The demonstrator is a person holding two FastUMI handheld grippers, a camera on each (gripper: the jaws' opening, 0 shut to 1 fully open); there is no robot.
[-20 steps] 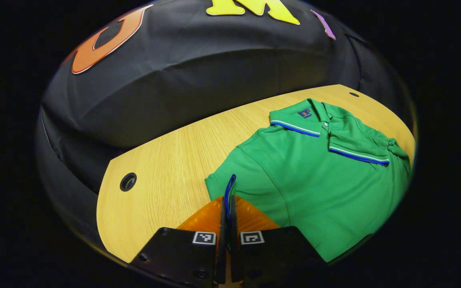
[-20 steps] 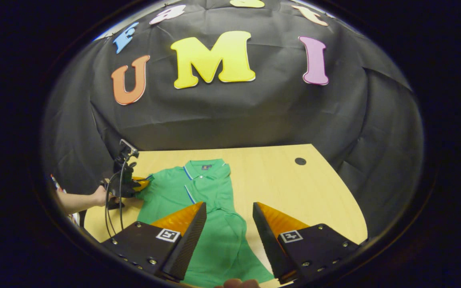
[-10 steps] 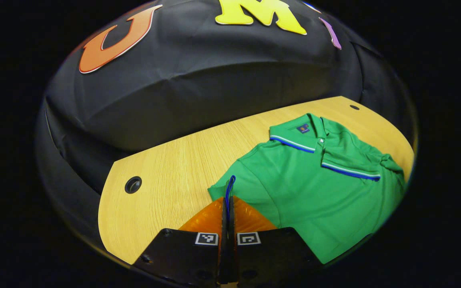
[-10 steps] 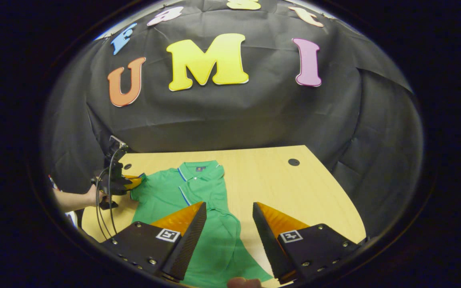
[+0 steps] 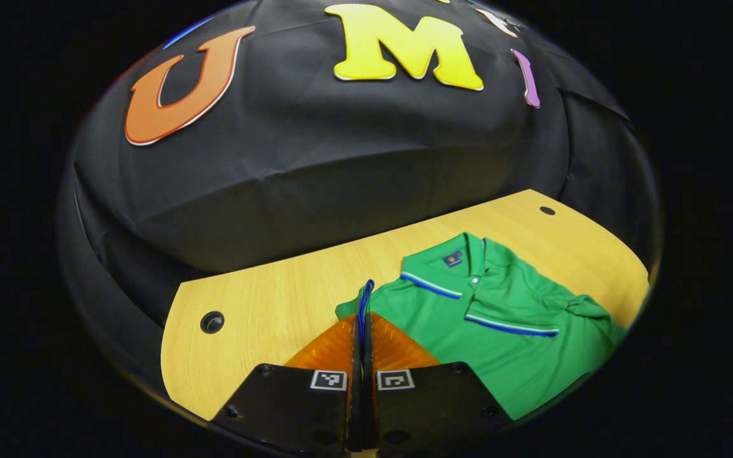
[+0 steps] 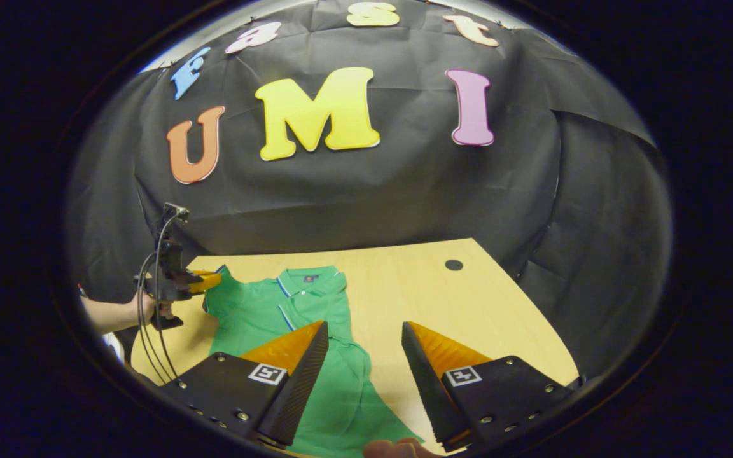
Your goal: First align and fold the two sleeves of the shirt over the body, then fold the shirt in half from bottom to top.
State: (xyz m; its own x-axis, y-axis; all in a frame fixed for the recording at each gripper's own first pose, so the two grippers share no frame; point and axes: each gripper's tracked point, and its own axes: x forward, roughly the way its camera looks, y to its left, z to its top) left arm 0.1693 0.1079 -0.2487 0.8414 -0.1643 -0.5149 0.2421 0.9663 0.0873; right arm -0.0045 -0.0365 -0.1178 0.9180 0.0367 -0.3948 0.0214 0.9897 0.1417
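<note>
One sleeve cuff [image 5: 364,294] of the green polo shirt [image 5: 506,343], pinched in our left gripper [image 5: 363,324], has risen off the wooden table [image 5: 265,312], ready to fold over the body, while our right gripper [image 6: 364,356] hangs wide open.

Left gripper [image 5: 363,318] fingers pressed together, pinching blue-trimmed sleeve [image 5: 363,300] edge of green polo shirt [image 5: 500,343]. Shirt lies on wooden table [image 5: 265,312], right of gripper, collar [image 5: 443,270] toward booth wall. Far sleeve folded over body. Table hole [image 5: 212,322] left of gripper.

Both views face the wall, sharing shirt [image 5: 500,337] and table [image 6: 468,299]
</note>
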